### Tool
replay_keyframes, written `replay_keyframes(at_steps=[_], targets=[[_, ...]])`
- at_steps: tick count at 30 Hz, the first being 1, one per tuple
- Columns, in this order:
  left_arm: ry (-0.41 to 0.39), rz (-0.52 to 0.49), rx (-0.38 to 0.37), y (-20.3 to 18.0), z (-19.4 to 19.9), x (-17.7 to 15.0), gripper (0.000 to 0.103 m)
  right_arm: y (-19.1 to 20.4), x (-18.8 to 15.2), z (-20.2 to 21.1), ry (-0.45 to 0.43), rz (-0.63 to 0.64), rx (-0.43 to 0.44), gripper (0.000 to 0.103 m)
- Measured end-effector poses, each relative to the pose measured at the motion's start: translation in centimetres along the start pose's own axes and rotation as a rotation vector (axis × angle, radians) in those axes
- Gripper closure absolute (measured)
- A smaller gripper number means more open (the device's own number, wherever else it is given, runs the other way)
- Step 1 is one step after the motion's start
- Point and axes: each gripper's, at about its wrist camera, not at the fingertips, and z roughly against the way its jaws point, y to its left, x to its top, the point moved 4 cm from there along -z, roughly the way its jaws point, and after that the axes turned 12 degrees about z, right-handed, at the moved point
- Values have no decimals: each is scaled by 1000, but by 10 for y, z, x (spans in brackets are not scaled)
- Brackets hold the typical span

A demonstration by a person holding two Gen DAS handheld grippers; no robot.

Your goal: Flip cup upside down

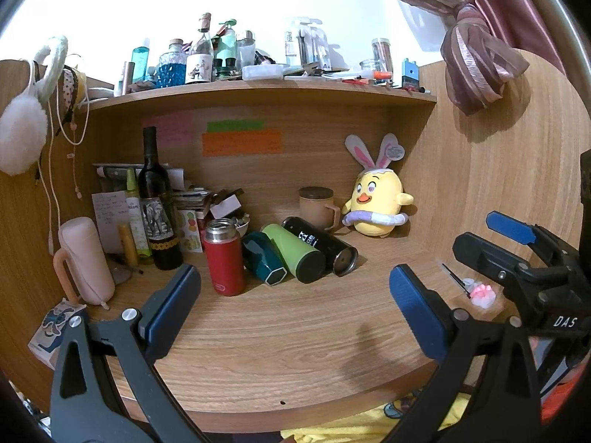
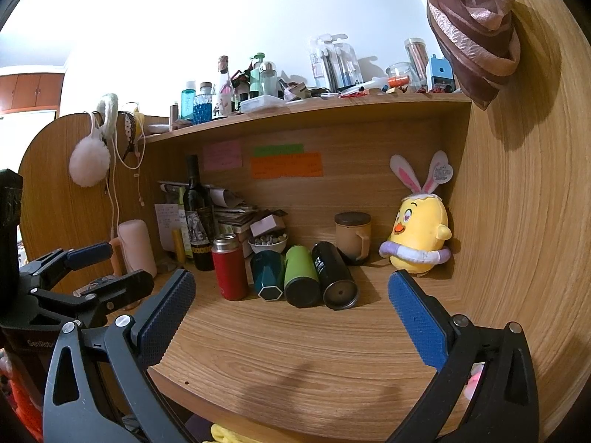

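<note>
I log a red cylindrical steel-rimmed cup (image 1: 223,258) upright on the woodgrain bench (image 1: 295,336), beside three toppled tumblers. Left gripper (image 1: 293,310) and right gripper (image 2: 291,312): textured jaws wide apart, empty.

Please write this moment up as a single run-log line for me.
left gripper: jaws open, empty | right gripper: jaws open, empty | red cup: upright, mouth up, untouched | teal, green, black cups: lying down | flip: not started

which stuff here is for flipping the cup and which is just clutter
For the job: red cup, standing upright with its mouth open; left gripper and right gripper, both open.

Clutter: teal cup, green cup, black cup, wine bottle, mug, chick toy.
</note>
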Motion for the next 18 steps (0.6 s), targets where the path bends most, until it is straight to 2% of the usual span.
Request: replay_keyframes(at_steps=[18], targets=[[-9, -4, 6, 0, -1, -1, 0, 2, 5, 1, 0, 2, -2, 0]])
